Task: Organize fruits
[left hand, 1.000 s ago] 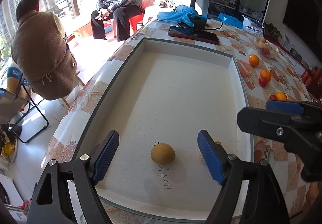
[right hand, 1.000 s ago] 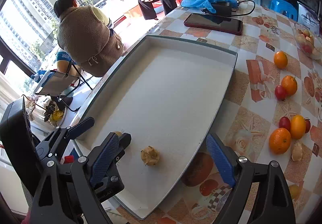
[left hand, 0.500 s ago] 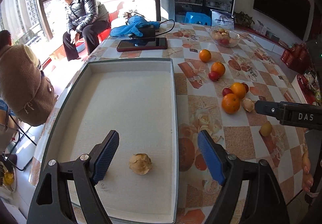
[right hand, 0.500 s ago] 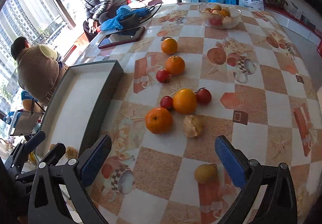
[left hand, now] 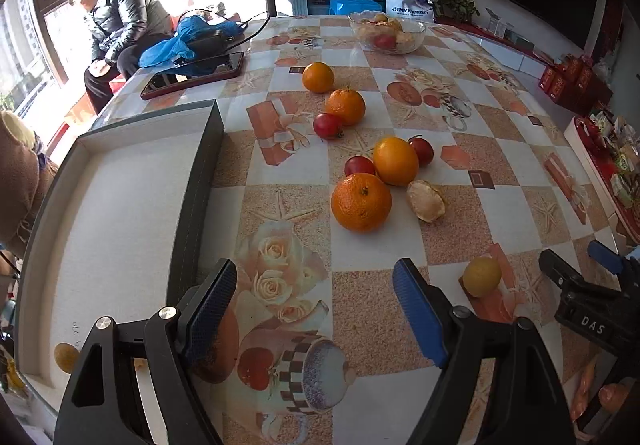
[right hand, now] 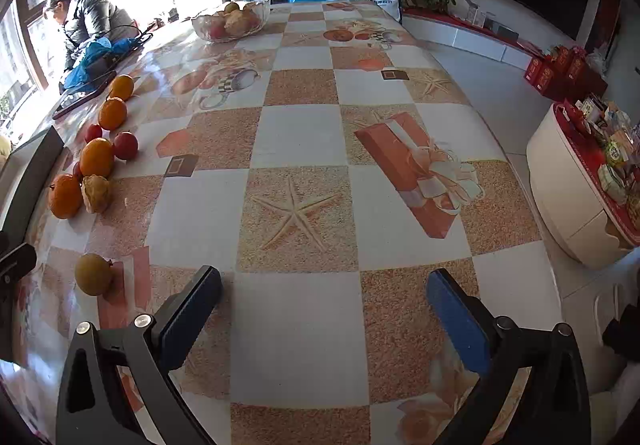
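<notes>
step: next fruit is to be fetched | left gripper (left hand: 314,303): fingers wide apart, nothing held | right gripper (right hand: 324,305): fingers widest, nothing held | fruit: small yellow fruit (right hand: 93,273) lies on table (right hand: 304,149), maybe a pear; tray (left hand: 120,205) beside | tip: fruit should be centred between fingers, then squeezed softly

Tablecloth (right hand: 304,161): checked in white and speckled tan, printed with pale starfish, cream roses, orange-red gift boxes with cream ribbon, and a checker-banded cup. Tray (left hand: 200,181): dark grey-green wall, off-white textured floor. Near large mandarin (left hand: 361,201): deep orange. Fruit behind it (left hand: 395,161): yellow-orange. Small round fruits (left hand: 359,165): red. Near right fruit (left hand: 481,277): dull yellow. Peeled piece (left hand: 425,201): pale beige. Left gripper (left hand: 316,301) and right gripper (right hand: 324,309): black frames, blue pads. Far left cloth (left hand: 176,45): bright blue. Phone (left hand: 192,76): black, dark red edge.
</notes>
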`<act>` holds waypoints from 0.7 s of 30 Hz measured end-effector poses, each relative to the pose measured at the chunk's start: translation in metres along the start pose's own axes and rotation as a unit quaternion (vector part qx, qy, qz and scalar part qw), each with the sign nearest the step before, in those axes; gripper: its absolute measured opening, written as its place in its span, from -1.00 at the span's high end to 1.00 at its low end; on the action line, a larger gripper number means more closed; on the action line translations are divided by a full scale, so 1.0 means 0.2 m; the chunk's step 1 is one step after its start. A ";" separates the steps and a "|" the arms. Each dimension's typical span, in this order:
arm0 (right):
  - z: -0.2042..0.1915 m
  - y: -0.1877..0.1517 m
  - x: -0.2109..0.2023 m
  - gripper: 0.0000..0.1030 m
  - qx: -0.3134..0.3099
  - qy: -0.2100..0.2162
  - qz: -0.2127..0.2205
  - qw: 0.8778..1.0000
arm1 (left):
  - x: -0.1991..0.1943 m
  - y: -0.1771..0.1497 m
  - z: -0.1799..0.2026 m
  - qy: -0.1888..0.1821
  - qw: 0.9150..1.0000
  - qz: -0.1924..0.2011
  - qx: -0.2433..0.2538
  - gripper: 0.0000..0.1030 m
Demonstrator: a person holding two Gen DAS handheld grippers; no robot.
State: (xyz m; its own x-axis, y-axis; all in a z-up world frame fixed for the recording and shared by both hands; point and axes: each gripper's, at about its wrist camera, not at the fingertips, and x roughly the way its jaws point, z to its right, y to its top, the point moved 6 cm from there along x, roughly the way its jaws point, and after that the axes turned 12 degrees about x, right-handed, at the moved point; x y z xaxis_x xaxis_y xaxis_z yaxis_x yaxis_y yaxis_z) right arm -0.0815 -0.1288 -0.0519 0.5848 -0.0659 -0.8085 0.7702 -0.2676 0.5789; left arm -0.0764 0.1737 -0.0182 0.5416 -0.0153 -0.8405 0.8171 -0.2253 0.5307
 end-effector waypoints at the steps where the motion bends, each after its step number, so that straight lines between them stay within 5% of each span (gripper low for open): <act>1: 0.00 0.00 0.00 -1.00 0.000 0.000 0.000 1.000 | 0.01 0.01 0.00 -0.004 1.000 -0.002 -0.007 -0.62; 18: 0.00 0.01 0.01 -1.00 0.001 0.002 -0.001 1.000 | 0.24 0.17 0.01 0.006 1.000 -0.020 -0.022 -0.60; 21: 0.00 0.01 0.01 -1.00 0.001 0.002 -0.001 1.000 | 0.22 0.16 -0.01 0.015 1.000 -0.006 -0.018 -0.03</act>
State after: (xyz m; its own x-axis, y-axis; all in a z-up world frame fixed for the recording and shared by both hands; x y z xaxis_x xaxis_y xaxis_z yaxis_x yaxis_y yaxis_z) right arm -0.0784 -0.1288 -0.0522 0.5847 -0.0625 -0.8088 0.7705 -0.2692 0.5778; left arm -0.0263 0.1676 -0.0377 0.5363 0.0165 -0.8439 0.8302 -0.1910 0.5238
